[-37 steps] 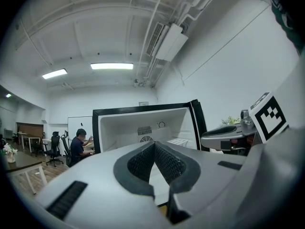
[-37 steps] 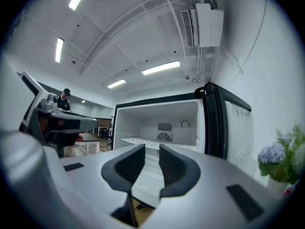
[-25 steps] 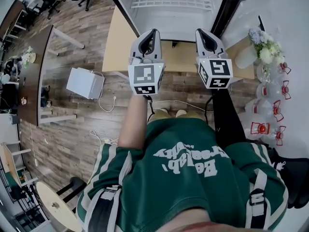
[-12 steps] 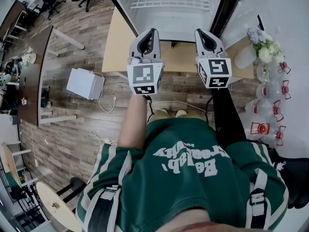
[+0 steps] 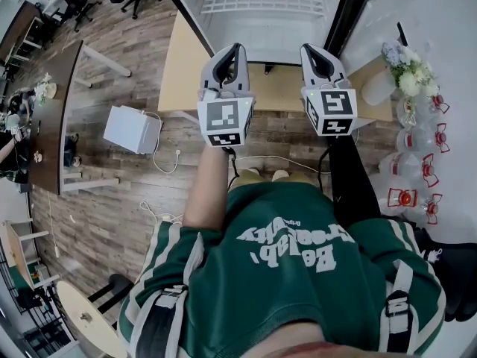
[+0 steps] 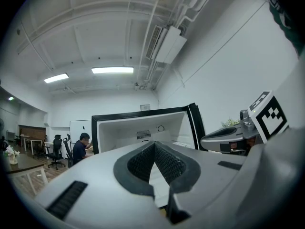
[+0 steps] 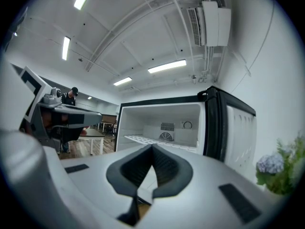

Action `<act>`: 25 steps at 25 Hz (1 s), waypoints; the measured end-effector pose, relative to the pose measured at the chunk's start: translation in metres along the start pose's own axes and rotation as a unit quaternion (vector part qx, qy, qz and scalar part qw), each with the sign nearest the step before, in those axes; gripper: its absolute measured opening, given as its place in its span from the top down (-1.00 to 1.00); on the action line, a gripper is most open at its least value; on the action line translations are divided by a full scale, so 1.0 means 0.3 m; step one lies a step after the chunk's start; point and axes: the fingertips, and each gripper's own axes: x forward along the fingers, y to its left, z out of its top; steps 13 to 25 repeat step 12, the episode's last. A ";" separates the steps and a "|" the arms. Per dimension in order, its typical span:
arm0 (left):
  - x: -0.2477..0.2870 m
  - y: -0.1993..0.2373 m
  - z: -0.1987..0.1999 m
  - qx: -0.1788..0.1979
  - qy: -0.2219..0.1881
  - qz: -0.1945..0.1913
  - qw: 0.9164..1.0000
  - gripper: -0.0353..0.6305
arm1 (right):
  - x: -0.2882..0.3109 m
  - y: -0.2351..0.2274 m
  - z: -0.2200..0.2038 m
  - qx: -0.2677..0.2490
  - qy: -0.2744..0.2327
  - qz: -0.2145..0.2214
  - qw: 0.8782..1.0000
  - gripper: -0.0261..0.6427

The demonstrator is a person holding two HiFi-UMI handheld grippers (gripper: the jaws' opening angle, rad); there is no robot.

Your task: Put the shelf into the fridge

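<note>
Shelf [image 5: 264, 2] in fridge [image 5: 261, 39], ahead of L gripper [image 5: 237, 49] & R gripper [image 5: 307, 49], jaws pressed together

The person in a green shirt stood on a wood floor and held the left gripper [image 5: 236, 51] and the right gripper [image 5: 310, 51] side by side, both pointed level at the open fridge [image 5: 223, 28]. The fridge stood on a pale wooden table [image 5: 182, 66], with a white wire shelf [image 5: 264, 2] lying inside it near the back. A white box [image 5: 131, 128] with a cable sat on the floor to the left, and flowers [image 5: 406, 67] stood at the right.
</note>
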 end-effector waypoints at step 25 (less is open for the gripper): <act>-0.003 -0.009 -0.006 -0.001 0.001 0.002 1.000 0.89 | -0.005 0.000 -0.005 0.001 0.000 0.001 1.000 0.91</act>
